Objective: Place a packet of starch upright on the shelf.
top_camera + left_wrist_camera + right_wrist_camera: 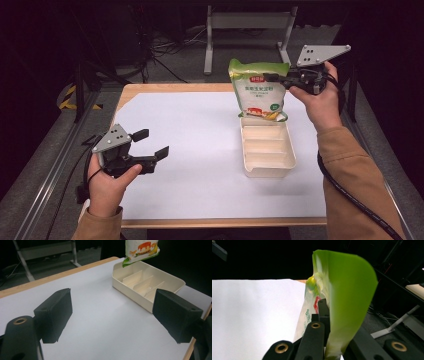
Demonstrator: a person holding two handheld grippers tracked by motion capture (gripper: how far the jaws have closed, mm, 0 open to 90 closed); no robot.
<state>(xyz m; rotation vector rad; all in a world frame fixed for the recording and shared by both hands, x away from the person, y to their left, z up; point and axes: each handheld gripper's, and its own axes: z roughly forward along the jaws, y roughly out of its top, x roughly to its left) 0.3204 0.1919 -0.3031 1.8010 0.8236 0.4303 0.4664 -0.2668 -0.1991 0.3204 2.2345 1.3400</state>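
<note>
Right gripper [274, 77] pinches the pouch [257, 90] near its top seal — soft, floppy, swings. It hangs over the tray's [270, 170] 12 o'clock end. Left gripper [150, 144] open, empty.

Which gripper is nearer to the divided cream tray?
Right. The right gripper holds the green-white pouch just above the tray; the left gripper hovers open, far left.

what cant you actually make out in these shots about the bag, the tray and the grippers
- Print on the bag: too small to read in the high view; blurred and edge-on in the right gripper view.
- Top of the bag: cut off by the upper edge in the left gripper view.
- Far compartment of the tray: partly hidden behind the bag's bottom in the high view.
- Right gripper pads: covered by the bag's green fold in its own view.
- Left gripper: open, empty.
</note>
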